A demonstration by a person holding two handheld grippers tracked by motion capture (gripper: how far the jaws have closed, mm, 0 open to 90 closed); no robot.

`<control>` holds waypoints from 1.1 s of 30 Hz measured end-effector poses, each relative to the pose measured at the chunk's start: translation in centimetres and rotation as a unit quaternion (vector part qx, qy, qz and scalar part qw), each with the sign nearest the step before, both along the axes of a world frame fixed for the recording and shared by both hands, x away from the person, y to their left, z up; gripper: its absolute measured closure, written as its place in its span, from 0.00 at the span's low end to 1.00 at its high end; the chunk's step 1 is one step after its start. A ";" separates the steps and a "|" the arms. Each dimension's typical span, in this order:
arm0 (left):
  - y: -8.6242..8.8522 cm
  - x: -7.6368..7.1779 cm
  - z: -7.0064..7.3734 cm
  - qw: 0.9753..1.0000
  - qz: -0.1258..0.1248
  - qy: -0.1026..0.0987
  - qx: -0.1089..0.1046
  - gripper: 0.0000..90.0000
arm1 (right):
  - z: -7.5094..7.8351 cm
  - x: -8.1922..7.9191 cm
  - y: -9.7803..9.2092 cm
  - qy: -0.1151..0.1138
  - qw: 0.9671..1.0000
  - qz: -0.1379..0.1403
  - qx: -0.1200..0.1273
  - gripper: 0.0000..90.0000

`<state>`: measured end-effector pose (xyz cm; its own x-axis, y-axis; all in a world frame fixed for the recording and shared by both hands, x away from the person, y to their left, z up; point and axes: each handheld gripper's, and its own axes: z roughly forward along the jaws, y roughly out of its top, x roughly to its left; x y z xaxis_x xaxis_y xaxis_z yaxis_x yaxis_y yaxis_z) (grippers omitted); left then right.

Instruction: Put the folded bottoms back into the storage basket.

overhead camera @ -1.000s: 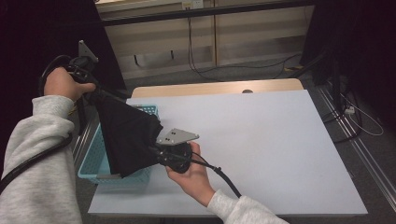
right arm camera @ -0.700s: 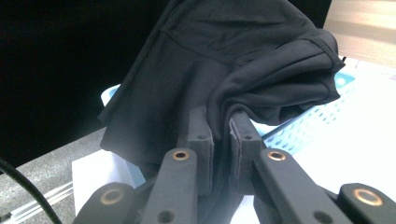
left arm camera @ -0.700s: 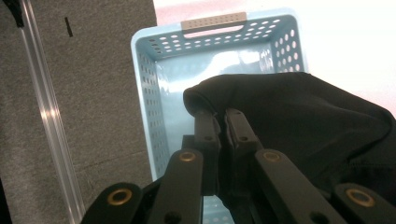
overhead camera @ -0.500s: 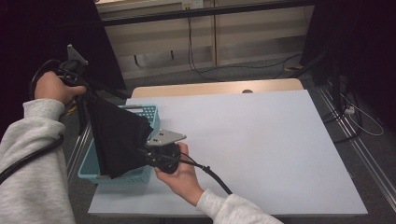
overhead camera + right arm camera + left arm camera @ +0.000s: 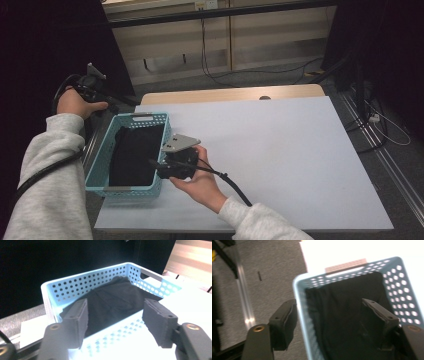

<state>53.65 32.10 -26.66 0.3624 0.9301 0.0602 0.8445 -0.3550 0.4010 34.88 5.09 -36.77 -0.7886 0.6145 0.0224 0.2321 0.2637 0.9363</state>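
Observation:
A black cloth [image 5: 132, 155] lies bunched inside a light blue perforated basket [image 5: 142, 118] at the table's left edge. My left gripper [image 5: 107, 105] hovers above and behind the basket's far left corner. In the left gripper view it [image 5: 329, 306] is open, its jaws astride the basket's wall [image 5: 299, 305], with the cloth [image 5: 342, 315] below. My right gripper [image 5: 156, 165] is beside the basket's right wall and points into it. In the right gripper view it [image 5: 116, 305] is open, with nothing between its jaws and the cloth [image 5: 115, 300] beyond them.
The white table top [image 5: 280, 160] stretches to the right of the basket. A wooden strip [image 5: 230, 94] runs along its far edge. Cables [image 5: 380, 120] and floor rails [image 5: 395, 175] lie on the right, and grey carpet [image 5: 262, 272] left of the basket.
Both grippers held the black cloth stretched above the basket. They have let go, and the cloth has dropped into the basket. The right gripper has shifted left toward the basket wall.

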 end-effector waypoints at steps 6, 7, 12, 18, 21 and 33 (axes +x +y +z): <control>-0.4 -1.3 -0.6 1.000 -0.007 -0.009 -0.012 0.26 | -0.8 0.0 -3.3 -0.004 1.000 0.004 -0.012 0.32; -0.4 -1.5 -0.7 1.000 -0.006 -0.010 -0.018 0.25 | -1.0 0.0 -3.8 0.002 1.000 0.004 -0.010 0.30; -0.3 -2.3 -1.6 0.999 -0.009 -0.011 -0.030 0.24 | -2.0 0.1 -6.0 0.014 1.000 -0.002 -0.014 0.26; -1.1 -2.8 -2.8 0.999 -0.027 -0.011 -0.039 0.23 | -3.2 0.3 -8.2 0.029 0.999 -0.012 -0.022 0.22; -1.5 -2.8 -3.4 0.998 -0.035 -0.012 -0.045 0.23 | -3.8 0.5 -9.3 0.038 0.999 -0.022 -0.022 0.21; -2.4 -3.8 -5.5 0.997 -0.055 -0.023 -0.058 0.23 | -5.1 0.1 -13.5 0.046 0.997 -0.053 -0.030 0.20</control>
<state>49.88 29.69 -32.19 0.4612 0.8869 -0.0266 0.7831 -0.3928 0.4821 34.99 -8.42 -41.89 -0.7158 0.6963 0.0520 0.3455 0.2885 0.8930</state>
